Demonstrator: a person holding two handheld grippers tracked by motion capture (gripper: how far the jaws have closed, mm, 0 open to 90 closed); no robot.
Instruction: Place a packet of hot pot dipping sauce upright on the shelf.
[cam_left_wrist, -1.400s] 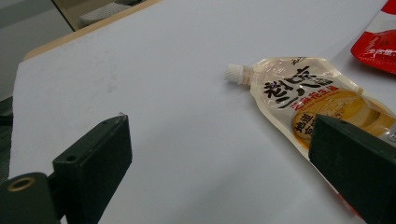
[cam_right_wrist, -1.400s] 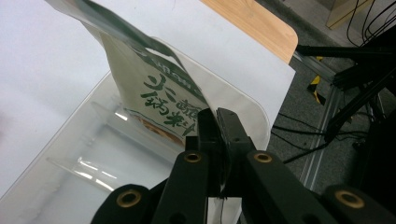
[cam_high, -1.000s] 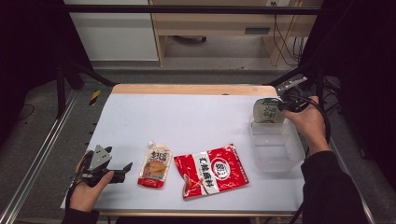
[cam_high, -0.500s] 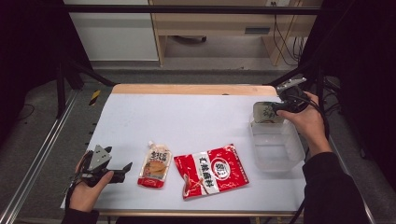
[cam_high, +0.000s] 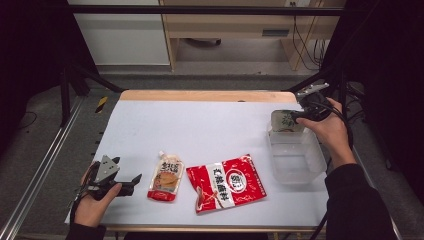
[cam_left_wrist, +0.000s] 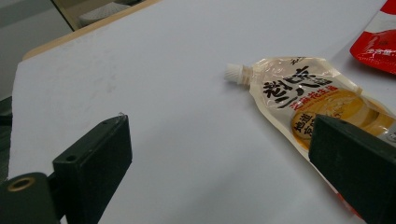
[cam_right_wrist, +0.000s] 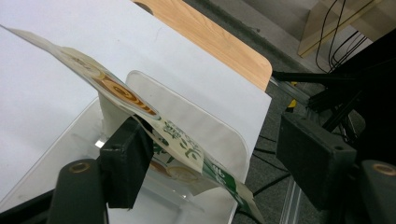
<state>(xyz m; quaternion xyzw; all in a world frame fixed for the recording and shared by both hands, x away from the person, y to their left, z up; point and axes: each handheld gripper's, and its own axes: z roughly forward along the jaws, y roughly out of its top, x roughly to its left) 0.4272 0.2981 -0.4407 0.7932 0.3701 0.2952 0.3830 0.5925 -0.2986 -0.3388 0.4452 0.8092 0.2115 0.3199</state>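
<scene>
My right gripper (cam_high: 296, 116) hovers over the far end of a clear plastic container (cam_high: 296, 162) at the table's right. Its jaws have just been opening and now stand wide apart. A green-and-white sachet (cam_high: 286, 121) still lies between them, leaning on one jaw only, tilted over the container's rim (cam_right_wrist: 205, 126). In the right gripper view the sachet (cam_right_wrist: 140, 109) runs slantwise across the gap of the right gripper (cam_right_wrist: 215, 158). My left gripper (cam_high: 134, 181) rests open at the front left, just left of a spouted sauce pouch (cam_high: 166, 176), with bare table between its jaws.
A red seasoning packet (cam_high: 226, 182) lies flat right of the pouch, near the front edge. In the left gripper view the pouch (cam_left_wrist: 303, 98) sits beside one jaw of the left gripper (cam_left_wrist: 219, 163), and the red packet (cam_left_wrist: 378, 42) shows at the corner. The white table (cam_high: 210, 125) has a wooden far edge.
The right gripper's jaws have opened off the sachet, which has sunk slightly toward the container. Both hands have stayed in place.
</scene>
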